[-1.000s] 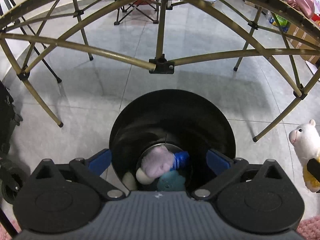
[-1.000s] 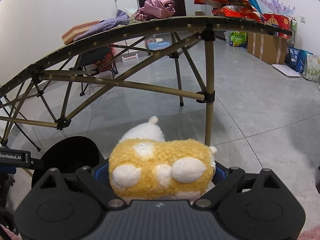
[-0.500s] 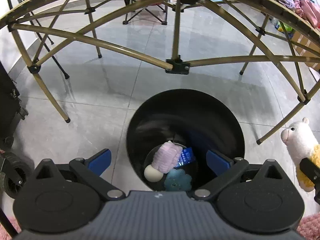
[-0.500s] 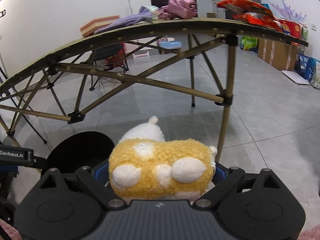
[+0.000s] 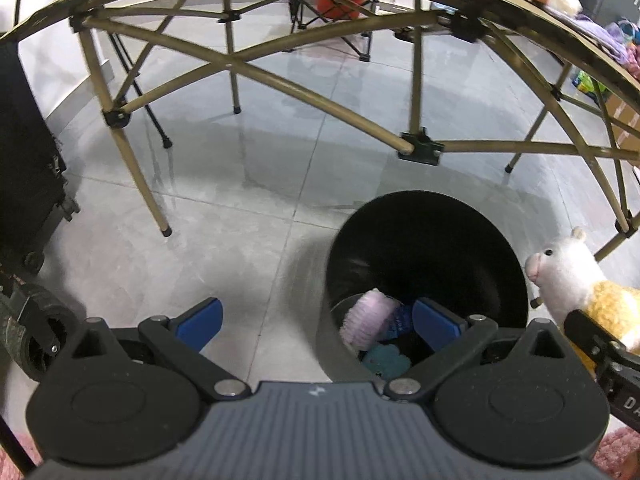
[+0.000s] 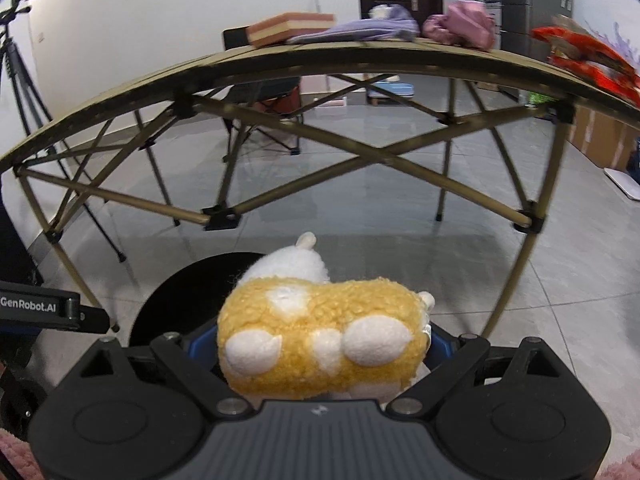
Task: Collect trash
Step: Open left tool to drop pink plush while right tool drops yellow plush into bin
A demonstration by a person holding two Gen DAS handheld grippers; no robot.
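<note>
A black round trash bin (image 5: 428, 240) stands on the grey tile floor; part of its rim (image 6: 192, 276) shows in the right wrist view. Inside lie a lilac fuzzy item (image 5: 366, 316), a blue wrapper (image 5: 402, 318) and a teal piece (image 5: 386, 360). My left gripper (image 5: 316, 320) is open and empty, hanging over the bin's left rim. My right gripper (image 6: 320, 344) is shut on a yellow-and-white plush alpaca (image 6: 320, 340), held to the right of the bin; the plush alpaca (image 5: 568, 280) also shows at the right edge of the left wrist view.
A folding table (image 6: 320, 64) with tan crossed legs (image 5: 320, 96) stands just beyond the bin, carrying a box (image 6: 290, 28), clothes (image 6: 460, 28) and red snack bags (image 6: 588, 56). A black wheeled case (image 5: 28, 184) is at left, a tripod (image 6: 20, 80) by the wall, cardboard boxes (image 6: 600, 136) at right.
My left gripper has shifted left, so the bin now sits right of its centre. The right gripper has swung left with the alpaca, bringing more of the bin and table into view.
</note>
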